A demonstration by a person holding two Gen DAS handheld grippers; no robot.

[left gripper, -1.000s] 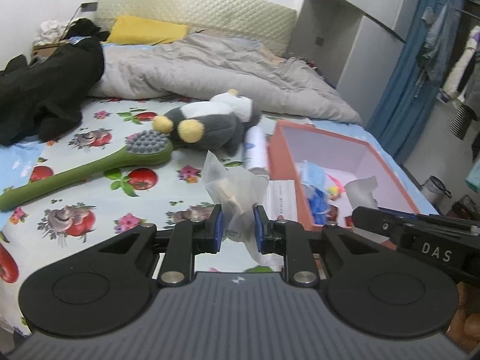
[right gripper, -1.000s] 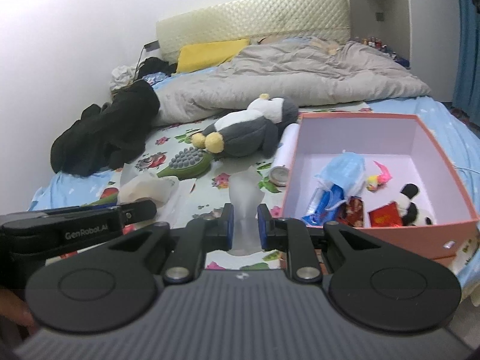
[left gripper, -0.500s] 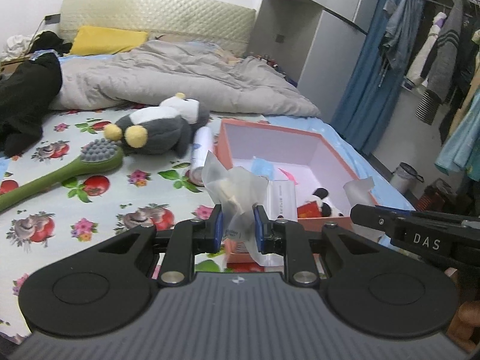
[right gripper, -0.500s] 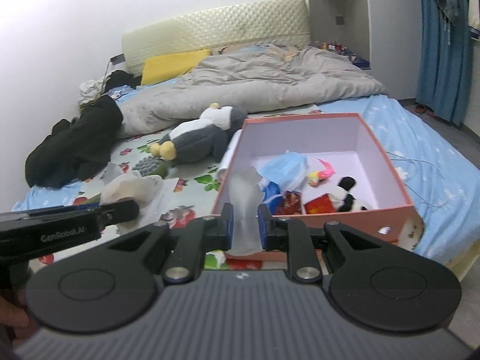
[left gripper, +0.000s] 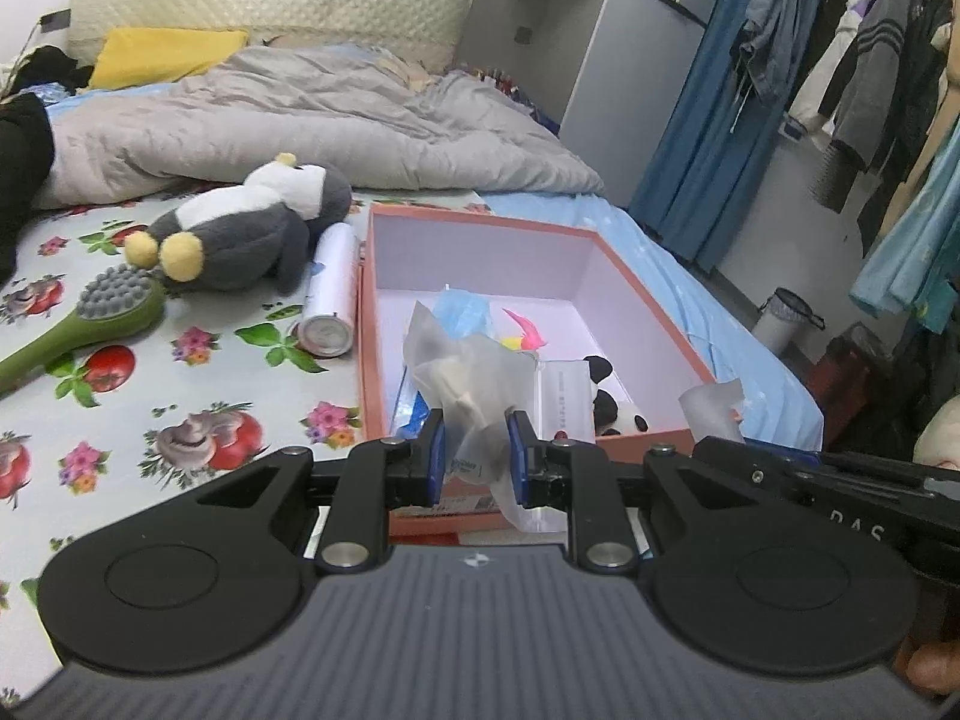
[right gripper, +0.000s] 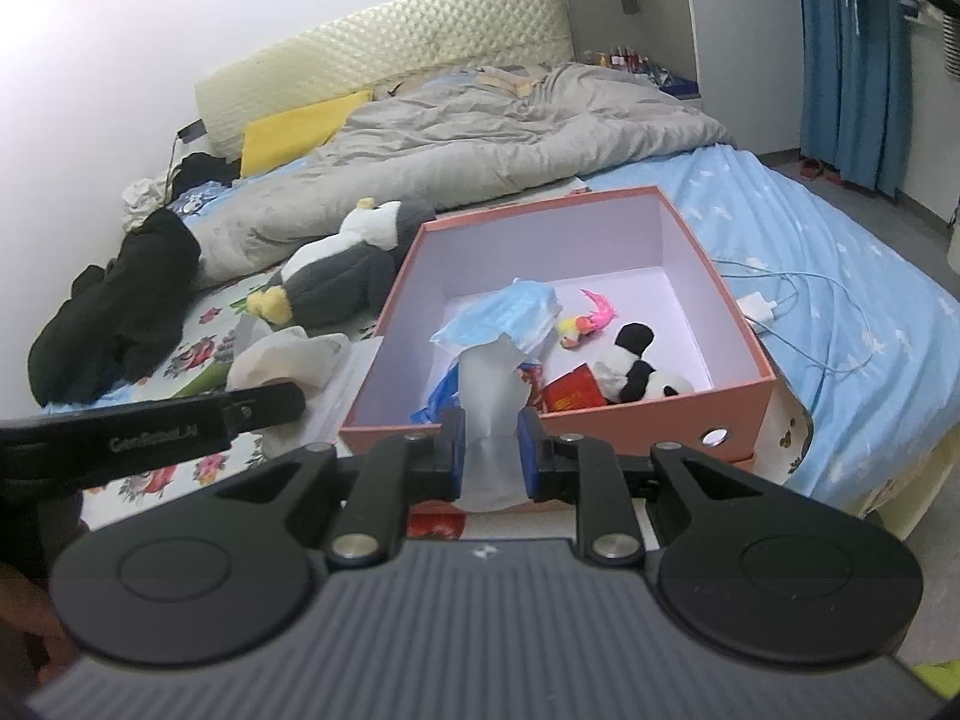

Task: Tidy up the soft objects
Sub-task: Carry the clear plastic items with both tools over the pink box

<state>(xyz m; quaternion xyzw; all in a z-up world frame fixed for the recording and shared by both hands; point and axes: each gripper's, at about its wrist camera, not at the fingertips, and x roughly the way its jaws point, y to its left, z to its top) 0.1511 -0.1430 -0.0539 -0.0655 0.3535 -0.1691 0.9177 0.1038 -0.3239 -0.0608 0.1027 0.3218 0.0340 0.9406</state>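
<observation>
"GenRobot.AI" lettering runs along the left gripper (left gripper: 475,455), "DAS" along the right gripper (right gripper: 491,450). Both pinch one frosted plastic bag (left gripper: 474,384) over the pink box (right gripper: 744,330); penguin plush (left gripper: 240,240) beside it.

orange box (right gripper: 654,402), grey penguin plush (left gripper: 240,240)
</observation>
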